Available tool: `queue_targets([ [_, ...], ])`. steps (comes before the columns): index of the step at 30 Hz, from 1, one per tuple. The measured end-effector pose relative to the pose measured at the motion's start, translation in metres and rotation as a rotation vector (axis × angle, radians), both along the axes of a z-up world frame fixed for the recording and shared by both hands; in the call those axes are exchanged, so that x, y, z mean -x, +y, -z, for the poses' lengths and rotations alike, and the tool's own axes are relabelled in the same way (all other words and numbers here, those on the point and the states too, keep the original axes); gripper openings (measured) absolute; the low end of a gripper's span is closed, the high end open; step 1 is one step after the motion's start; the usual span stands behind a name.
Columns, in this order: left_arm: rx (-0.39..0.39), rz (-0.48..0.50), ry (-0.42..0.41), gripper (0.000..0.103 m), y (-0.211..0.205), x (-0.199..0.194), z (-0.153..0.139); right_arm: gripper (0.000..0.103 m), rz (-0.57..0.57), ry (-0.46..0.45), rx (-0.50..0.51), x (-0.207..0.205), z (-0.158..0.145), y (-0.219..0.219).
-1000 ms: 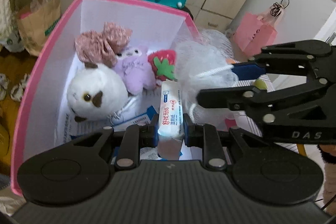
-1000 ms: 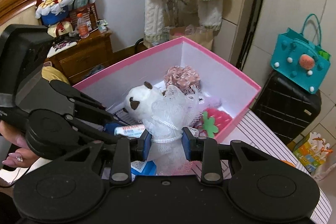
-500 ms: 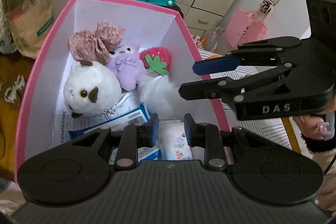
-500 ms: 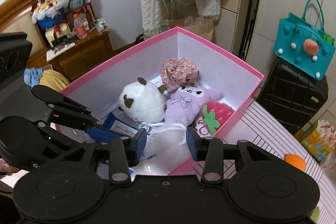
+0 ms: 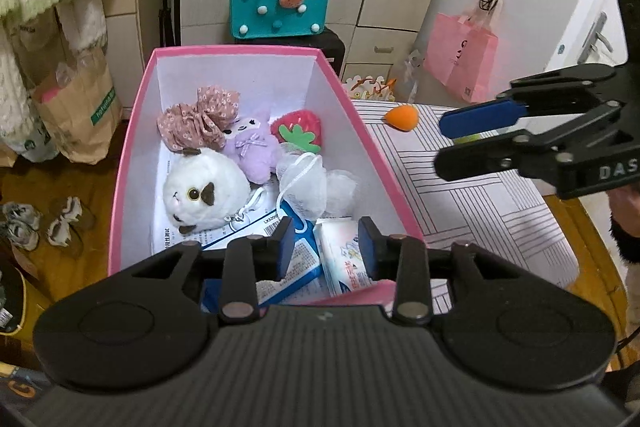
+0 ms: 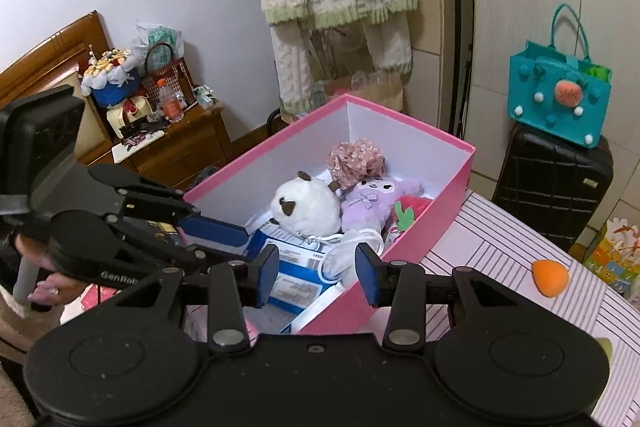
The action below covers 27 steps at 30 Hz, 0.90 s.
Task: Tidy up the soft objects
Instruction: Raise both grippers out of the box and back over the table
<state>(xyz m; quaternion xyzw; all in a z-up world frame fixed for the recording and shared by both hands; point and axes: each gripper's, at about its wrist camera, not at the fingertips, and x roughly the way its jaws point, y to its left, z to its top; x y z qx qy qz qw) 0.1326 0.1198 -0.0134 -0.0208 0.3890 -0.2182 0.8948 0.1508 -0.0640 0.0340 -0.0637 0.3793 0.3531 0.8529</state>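
In the left wrist view, the left hand-held gripper (image 5: 324, 247) hung over the near end of the pink box (image 5: 132, 155), jaws opening narrowly with nothing pressed between them; the tissue pack (image 5: 344, 259) lay loose below. The orange sponge (image 5: 401, 117) remained on the table (image 5: 480, 203).

In the right wrist view, the right hand-held gripper (image 6: 316, 275) stood empty, jaws parted narrowly, above the mesh pouf (image 6: 352, 247) in the box. It probably should clear the rim before reaching for the sponge.

Lying in the pink box (image 5: 136, 131): white plush (image 5: 204, 193), purple plush (image 5: 250, 147), floral scrunchie (image 5: 198, 121), strawberry (image 5: 300, 129), mesh pouf (image 5: 308, 185), tissue pack (image 5: 344, 253).
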Motion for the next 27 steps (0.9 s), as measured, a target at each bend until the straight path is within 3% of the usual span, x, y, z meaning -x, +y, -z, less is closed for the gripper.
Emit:
queue_targets([
  [10,-0.008,0.054,-0.065,0.041,-0.019,0.044,-0.023,0.048,0.003,-0.073,-0.003,0.057,-0.023,-0.017],
  [27,-0.036,0.151,-0.094,0.049,-0.079,0.073,-0.052,0.053,0.034,-0.121,-0.006,0.112,-0.026,-0.076],
])
